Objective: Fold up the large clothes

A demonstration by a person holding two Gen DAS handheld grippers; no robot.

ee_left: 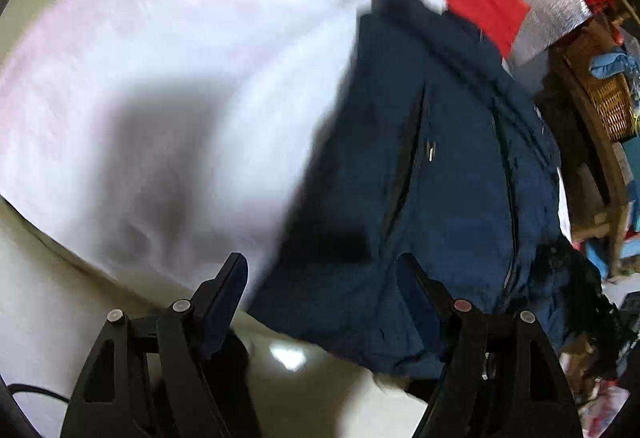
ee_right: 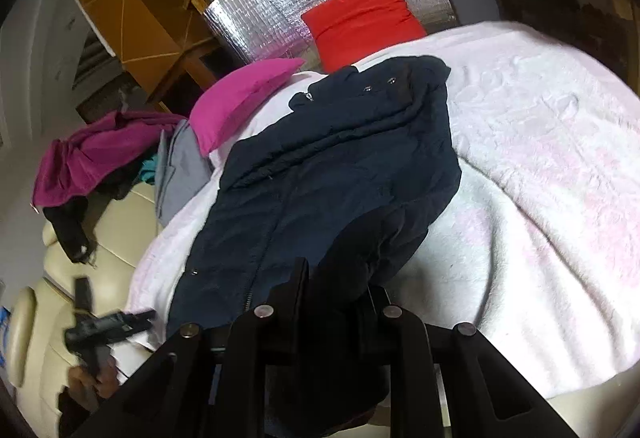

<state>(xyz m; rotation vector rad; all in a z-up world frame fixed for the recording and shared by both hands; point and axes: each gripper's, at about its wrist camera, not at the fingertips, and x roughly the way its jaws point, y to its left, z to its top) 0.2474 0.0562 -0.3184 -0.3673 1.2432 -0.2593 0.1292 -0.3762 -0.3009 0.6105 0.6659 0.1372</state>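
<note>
A navy zip-up jacket [ee_left: 420, 157] lies lengthwise on a white fleece blanket [ee_left: 160, 77] spread over a sofa. My left gripper [ee_left: 320, 278] is open just above the jacket's lower left corner, its pads clear of the cloth. In the right wrist view the jacket [ee_right: 320, 177] runs away from me, collar and snaps at the far end. My right gripper [ee_right: 338, 286] is shut on a bunched fold at the jacket's near right edge, lifting it a little. The left gripper [ee_right: 112, 318] shows blurred at lower left, held in a hand [ee_right: 92, 378].
A pink cushion [ee_right: 240, 97], a red cushion [ee_right: 360, 21] and a silver foil mat [ee_right: 280, 5] lie beyond the jacket. A magenta clothes pile [ee_right: 92, 153] and a grey garment [ee_right: 180, 165] sit on the cream sofa [ee_right: 120, 222]. A wicker basket [ee_left: 608, 105] stands on shelves.
</note>
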